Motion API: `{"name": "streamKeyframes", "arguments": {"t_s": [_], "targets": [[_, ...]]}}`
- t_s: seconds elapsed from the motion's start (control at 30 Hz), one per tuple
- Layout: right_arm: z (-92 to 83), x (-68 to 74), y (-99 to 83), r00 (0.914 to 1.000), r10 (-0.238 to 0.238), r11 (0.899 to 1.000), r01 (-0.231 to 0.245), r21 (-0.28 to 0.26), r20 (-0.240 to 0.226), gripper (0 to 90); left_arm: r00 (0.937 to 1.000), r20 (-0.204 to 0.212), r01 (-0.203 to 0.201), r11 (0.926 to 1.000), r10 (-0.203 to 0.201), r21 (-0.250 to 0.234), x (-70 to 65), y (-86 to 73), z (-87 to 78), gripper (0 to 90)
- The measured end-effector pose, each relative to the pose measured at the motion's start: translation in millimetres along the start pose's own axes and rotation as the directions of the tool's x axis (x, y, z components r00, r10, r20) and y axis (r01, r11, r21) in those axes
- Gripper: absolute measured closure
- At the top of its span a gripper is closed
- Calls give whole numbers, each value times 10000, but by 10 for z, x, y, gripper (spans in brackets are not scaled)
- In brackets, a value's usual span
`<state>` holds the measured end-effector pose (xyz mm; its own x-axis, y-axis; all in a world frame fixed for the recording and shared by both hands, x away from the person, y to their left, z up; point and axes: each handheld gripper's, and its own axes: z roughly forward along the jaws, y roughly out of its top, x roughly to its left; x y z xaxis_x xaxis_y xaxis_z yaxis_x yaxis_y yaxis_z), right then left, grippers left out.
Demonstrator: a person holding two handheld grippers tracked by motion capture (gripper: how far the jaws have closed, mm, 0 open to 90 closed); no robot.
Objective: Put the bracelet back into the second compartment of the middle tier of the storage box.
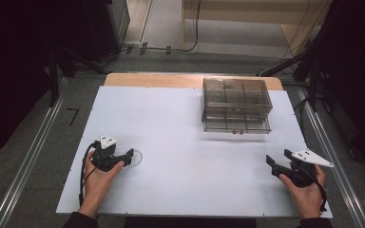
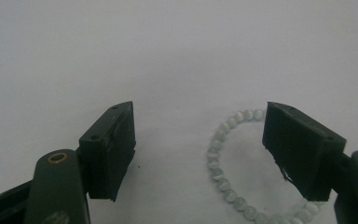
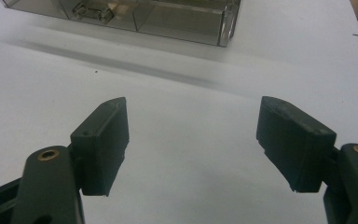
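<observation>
Room: dim, grey floor, dark stands and cables around the table.
Surface: white rectangular tabletop (image 1: 171,142), with a strip of pale wood along its far edge.
Far right: clear smoky plastic drawer box (image 1: 236,105).
Bracelet: ring of pale green-white beads (image 2: 223,172), flat on the tabletop at near left.
Left gripper (image 2: 198,149): jaws wide apart, gripping nothing; the right jaw overlaps the bracelet.
Right gripper (image 3: 191,144): jaws wide, empty, above bare tabletop.

White table (image 1: 180,142), grey floor (image 1: 28,142), dark surroundings
</observation>
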<state>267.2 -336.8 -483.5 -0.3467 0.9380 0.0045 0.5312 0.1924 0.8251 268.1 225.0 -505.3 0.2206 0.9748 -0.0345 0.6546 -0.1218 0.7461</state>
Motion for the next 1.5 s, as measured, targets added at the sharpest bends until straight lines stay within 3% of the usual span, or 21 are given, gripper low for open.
{"name": "streamKeyframes", "arguments": {"t_s": [0.37,0.77,1.1,1.5], "targets": [[6,3,-2,10000,6,10000,-6,55,-10,240,9999,68,-150,9995,148,261,-12,-10,26,352],[13,5,-4,10000,9,9999,-9,100,-28,239,9984,-158,-542,9983,546,229,-55,-26,21,475],[15,8,-3,10000,-2,9999,2,108,-39,237,9972,82,-740,9969,738,249,-109,-29,12,658],[12,9,-1,10000,-3,10000,4,93,-44,238,9966,295,-781,9967,774,239,-130,-37,11,806]]}}
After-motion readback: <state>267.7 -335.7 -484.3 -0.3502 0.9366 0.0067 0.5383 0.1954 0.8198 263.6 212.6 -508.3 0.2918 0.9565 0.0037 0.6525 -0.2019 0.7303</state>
